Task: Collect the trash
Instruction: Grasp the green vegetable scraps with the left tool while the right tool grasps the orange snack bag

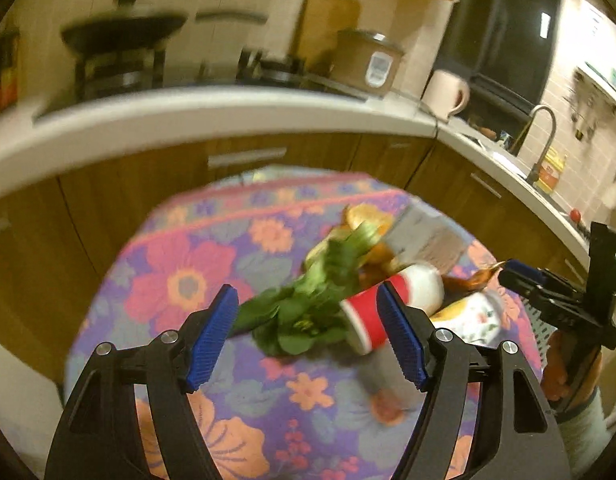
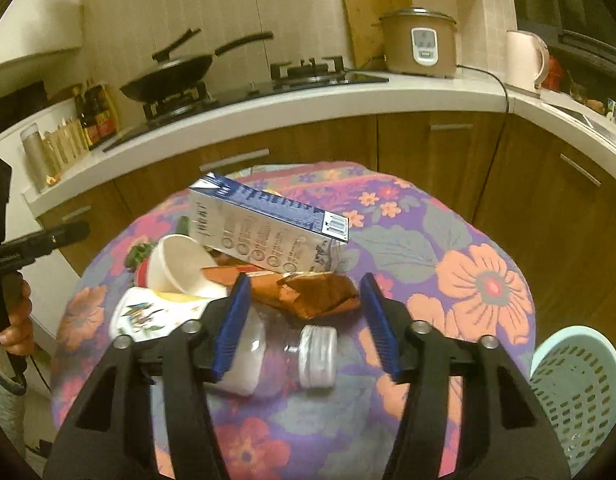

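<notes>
1. Flowered cloth covers the small round worktop [image 2: 468, 240], and the trash is heaped at its middle — nothing appears to have been collected yet.
2. In the heap can be seen a milk carton [image 2: 268, 228], a red paper cup [image 1: 372, 312] lying on its side, a patterned cup [image 2: 148, 316], a brown wrapper [image 2: 316, 292], a clear plastic bottle [image 2: 292, 352] on its side, leafy greens [image 1: 308, 300] and some peel [image 1: 368, 216].
3. The left tongs [image 1: 308, 336] are held apart with nothing clamped; the greens and red cup lie beyond the pads.
4. The right tongs [image 2: 304, 320] are likewise apart and empty, hovering over the bottle and wrapper.
5. A pale blue basket [image 2: 580, 384] stands off the worktop's right edge; from the little that shows, it looks empty.
6. Every piece is judged still to be moved.
7. Room is tight — a kitchen counter [image 2: 348, 92] curves close behind, and the heap's pieces overlap one another.
</notes>
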`<state>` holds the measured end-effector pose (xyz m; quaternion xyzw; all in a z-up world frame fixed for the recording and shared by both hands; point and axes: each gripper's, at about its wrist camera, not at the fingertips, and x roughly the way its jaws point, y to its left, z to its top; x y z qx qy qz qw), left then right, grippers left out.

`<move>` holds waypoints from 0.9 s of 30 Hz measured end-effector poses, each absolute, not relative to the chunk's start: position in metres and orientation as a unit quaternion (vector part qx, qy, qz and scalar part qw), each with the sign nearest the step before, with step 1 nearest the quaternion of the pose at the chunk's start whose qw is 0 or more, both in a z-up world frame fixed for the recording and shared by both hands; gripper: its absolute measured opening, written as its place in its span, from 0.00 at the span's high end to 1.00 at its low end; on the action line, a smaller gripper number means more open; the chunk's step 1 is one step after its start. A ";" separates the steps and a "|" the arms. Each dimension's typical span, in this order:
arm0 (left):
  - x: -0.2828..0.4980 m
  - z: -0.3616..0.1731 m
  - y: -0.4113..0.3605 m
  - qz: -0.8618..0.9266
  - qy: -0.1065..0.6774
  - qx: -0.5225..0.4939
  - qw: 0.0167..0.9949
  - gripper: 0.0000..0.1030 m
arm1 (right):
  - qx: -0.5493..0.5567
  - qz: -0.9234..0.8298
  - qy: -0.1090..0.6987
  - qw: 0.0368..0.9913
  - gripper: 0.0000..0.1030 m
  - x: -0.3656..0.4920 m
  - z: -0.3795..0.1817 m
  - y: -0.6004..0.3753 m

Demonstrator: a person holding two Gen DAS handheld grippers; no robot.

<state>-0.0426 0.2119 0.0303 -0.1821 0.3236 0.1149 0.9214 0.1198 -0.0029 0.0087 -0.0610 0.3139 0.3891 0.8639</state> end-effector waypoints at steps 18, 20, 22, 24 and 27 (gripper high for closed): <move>0.013 -0.030 0.226 0.106 0.411 -0.220 0.878 0.71 | -0.061 0.421 0.374 0.824 0.41 0.139 -0.006 0.017; 0.014 -0.032 0.224 0.103 0.422 -0.221 0.873 0.79 | -0.064 0.423 0.376 0.822 0.53 0.138 -0.006 0.016; 0.012 -0.031 0.220 0.105 0.420 -0.209 0.877 0.84 | -0.064 0.428 0.383 0.816 0.71 0.139 -0.006 0.015; 0.010 -0.029 0.219 0.108 0.414 -0.209 0.879 0.86 | -0.070 0.433 0.388 0.810 0.83 0.137 -0.007 0.017; 0.002 -0.024 0.218 0.113 0.403 -0.208 0.884 0.88 | -0.078 0.440 0.373 0.813 0.84 0.130 -0.004 0.016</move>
